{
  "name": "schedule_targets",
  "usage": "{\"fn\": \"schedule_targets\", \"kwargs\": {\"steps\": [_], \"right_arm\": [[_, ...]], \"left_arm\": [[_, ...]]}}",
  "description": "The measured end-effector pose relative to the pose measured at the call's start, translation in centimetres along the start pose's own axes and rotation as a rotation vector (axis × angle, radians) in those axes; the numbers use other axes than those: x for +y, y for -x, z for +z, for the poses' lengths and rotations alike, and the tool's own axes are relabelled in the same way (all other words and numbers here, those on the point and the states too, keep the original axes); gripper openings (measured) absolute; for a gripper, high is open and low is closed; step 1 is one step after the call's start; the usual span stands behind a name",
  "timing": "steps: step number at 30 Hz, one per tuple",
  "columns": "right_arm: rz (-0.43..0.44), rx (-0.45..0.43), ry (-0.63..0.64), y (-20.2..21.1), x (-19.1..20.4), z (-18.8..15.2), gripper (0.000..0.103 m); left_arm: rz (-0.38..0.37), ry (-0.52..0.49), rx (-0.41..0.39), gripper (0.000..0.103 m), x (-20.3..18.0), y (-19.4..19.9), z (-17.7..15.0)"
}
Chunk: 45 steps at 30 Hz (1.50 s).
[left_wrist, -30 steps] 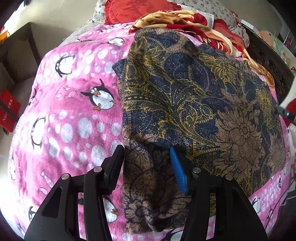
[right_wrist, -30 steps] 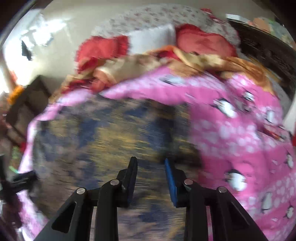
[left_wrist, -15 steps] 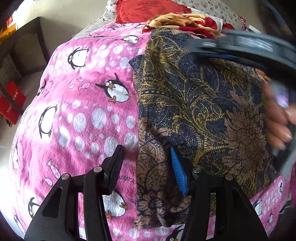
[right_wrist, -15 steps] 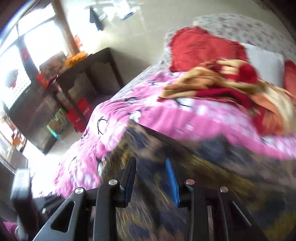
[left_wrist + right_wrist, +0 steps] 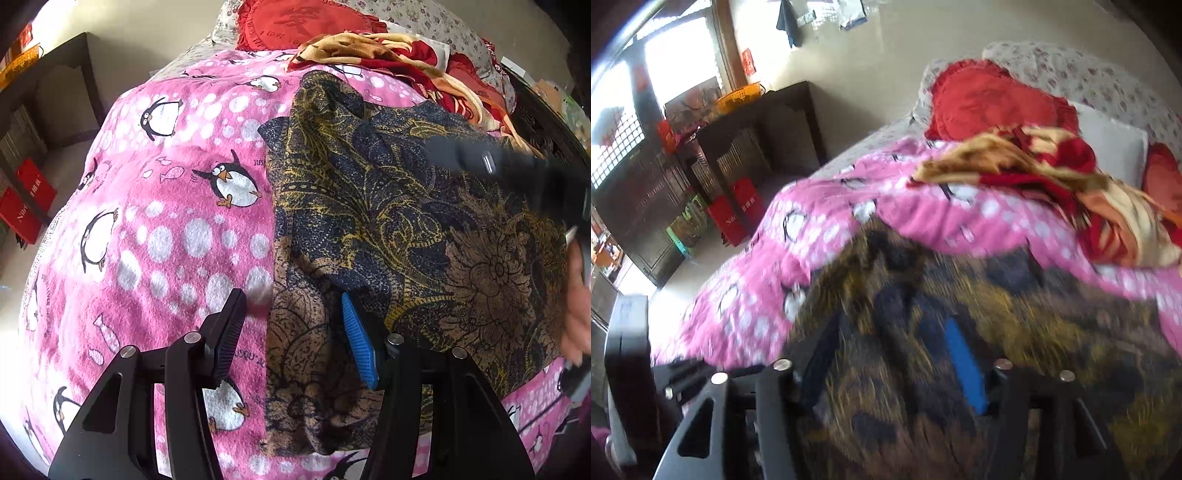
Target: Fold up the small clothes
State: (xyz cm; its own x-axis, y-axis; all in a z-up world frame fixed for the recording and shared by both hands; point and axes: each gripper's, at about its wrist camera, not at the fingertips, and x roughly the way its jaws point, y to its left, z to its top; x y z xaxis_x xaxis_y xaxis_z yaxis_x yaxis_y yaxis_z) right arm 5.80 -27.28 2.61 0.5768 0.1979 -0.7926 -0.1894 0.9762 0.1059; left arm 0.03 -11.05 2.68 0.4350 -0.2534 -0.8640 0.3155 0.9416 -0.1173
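**A:** Nearest us, our left gripper [image 5: 291, 332] has its fingers spread wide over the near left edge of the patterned garment [image 5: 388, 229]; cloth lies between them, but nothing is pinched. That has not changed in the last second.

**B:** What has changed is on the other side. Our right gripper [image 5: 897, 354] was out by the garment's right edge a second ago; now it has swung across and sits over the cloth, where the left wrist view catches it as a dark blur. Its fingers were narrower then, and here they stand apart. The picture is smeared, so we cannot tell whether any cloth is caught.

**A:** The garment itself lies spread on the pink penguin blanket [image 5: 166, 229], its far left corner now turned up a little. We judge a fold from right to left is starting, not finished.

**B:** Farther off, the red and gold cloth [image 5: 388, 59] is heaped by the red cushion [image 5: 306, 22].

**A:** As for containers: past the bed, an orange basket [image 5: 740, 96] sits on the dark cabinet [image 5: 757, 133], its contents too small to make out. Red bags [image 5: 737, 214] stand on the floor below.
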Motion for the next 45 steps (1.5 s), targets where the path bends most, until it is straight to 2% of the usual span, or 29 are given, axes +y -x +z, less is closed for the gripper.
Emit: {"fn": "schedule_targets", "kwargs": {"steps": [2,4,5,7,11,14,18,21,23,25,29,35,38,40,41,42,44,45], "right_arm": [[-0.050,0.037,-0.004,0.8,-0.3,-0.7,0.059],[-0.054,-0.019,-0.007,3.0,-0.7,-1.4,0.062],[-0.059,-0.032,-0.018,3.5,-1.0,-1.5,0.068],[-0.090,0.022,-0.059,3.3,-1.8,-1.7,0.069],[-0.067,-0.041,-0.090,4.7,-1.9,-2.0,0.071],[-0.098,0.045,-0.086,3.5,-1.4,-2.5,0.071],[-0.073,0.020,-0.059,3.8,-0.1,-2.5,0.072],[-0.053,0.052,-0.096,2.7,0.3,-2.0,0.072],[-0.010,0.062,-0.124,1.8,0.6,-1.5,0.075],[0.014,0.073,-0.147,0.8,1.0,-0.9,0.081],[0.050,0.113,-0.155,-2.4,2.3,1.2,0.082],[0.014,0.170,-0.085,-7.1,5.1,4.3,0.083],[-0.017,0.222,-0.041,-9.8,6.7,4.9,0.089],[-0.053,0.253,-0.022,-11.2,6.9,4.7,0.089],[-0.072,0.254,-0.016,-11.7,6.8,4.6,0.082],[-0.092,0.226,-0.022,-11.5,6.5,4.5,0.065],[-0.125,0.185,-0.033,-10.8,5.8,4.2,0.043],[-0.111,0.180,-0.039,-10.5,5.3,4.2,0.032]], "left_arm": [[-0.006,0.002,-0.015,0.053,-0.2,0.6,-0.2],[0.011,-0.007,-0.032,0.053,-0.5,1.3,-0.5],[0.020,-0.012,-0.030,0.053,-0.6,1.5,-0.6],[0.030,-0.011,-0.029,0.053,-0.7,2.2,-0.9],[0.061,0.004,-0.037,0.053,-0.1,2.9,-1.6],[0.066,0.013,-0.033,0.053,0.4,3.0,-1.7],[0.077,0.022,-0.044,0.053,1.0,3.5,-2.3],[0.035,0.062,-0.036,0.053,2.0,3.6,-2.7],[-0.019,0.106,-0.035,0.053,2.7,3.4,-3.2],[-0.035,0.127,-0.029,0.053,3.1,3.1,-3.5],[-0.045,0.138,-0.022,0.053,3.2,2.6,-4.0],[-0.063,0.135,-0.015,0.053,2.9,2.1,-3.9],[-0.069,0.133,-0.014,0.053,2.8,1.8,-4.0],[-0.072,0.134,-0.015,0.053,2.8,1.7,-4.0],[-0.073,0.134,-0.013,0.055,2.7,1.6,-3.9],[-0.076,0.133,-0.009,0.057,2.6,1.4,-3.8],[-0.081,0.123,-0.006,0.062,2.3,1.3,-3.6],[-0.072,0.118,-0.009,0.062,2.1,1.2,-3.5]]}}
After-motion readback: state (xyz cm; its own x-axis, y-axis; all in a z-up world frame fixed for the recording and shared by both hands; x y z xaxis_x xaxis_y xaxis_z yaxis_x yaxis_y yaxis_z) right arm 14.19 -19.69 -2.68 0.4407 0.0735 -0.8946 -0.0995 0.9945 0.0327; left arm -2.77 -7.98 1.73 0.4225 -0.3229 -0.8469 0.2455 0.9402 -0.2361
